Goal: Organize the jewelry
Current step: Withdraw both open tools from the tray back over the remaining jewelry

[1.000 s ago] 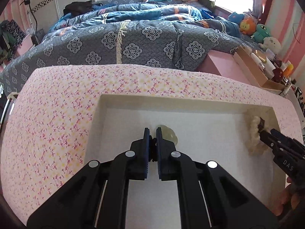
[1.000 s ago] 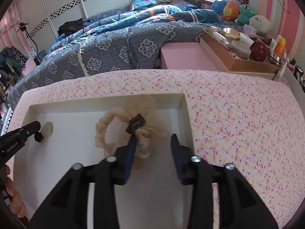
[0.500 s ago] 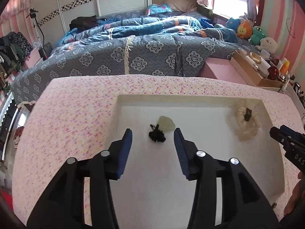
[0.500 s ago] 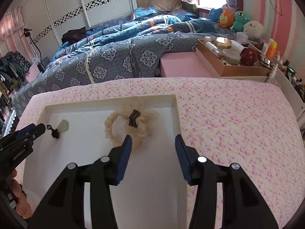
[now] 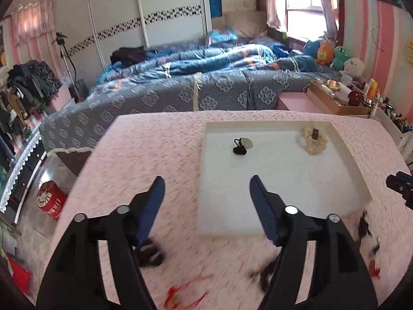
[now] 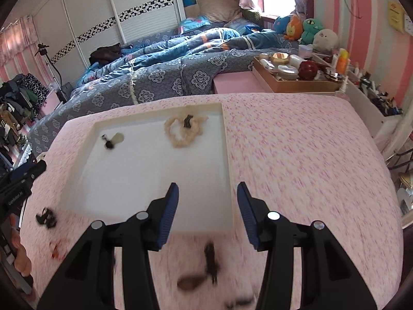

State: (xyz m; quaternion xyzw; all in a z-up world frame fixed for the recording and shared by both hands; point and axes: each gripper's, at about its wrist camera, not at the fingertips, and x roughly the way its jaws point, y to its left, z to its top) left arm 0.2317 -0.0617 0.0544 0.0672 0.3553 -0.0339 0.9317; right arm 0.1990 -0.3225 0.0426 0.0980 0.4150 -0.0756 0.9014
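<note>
A white tray [image 5: 278,222] [image 6: 227,173] lies on the pink flowered tabletop. In its far part rest a pale green pendant on a black cord [image 5: 242,146] [image 6: 113,139] and a cream scrunchie with a dark tag [image 5: 313,139] [image 6: 184,130]. My left gripper [image 5: 206,188] hovers over the tray's near left corner, jaws opening, nothing between them. My right gripper [image 6: 207,196] stands open and empty above the tray's near right edge. Small dark pieces lie blurred on the cloth in front of the tray [image 5: 151,254] [image 6: 211,259] [image 6: 46,218].
A bed with a blue-grey quilt [image 5: 196,90] runs behind the table. A cardboard box of bottles and jars [image 6: 294,75] sits at the far right beside a pink block [image 6: 236,84]. Red scraps [image 5: 180,295] lie near the table's front edge.
My left gripper let go of the pendant, opened wide and pulled back and up. The right gripper drew back from the scrunchie too. Both items now lie far off in the tray.
</note>
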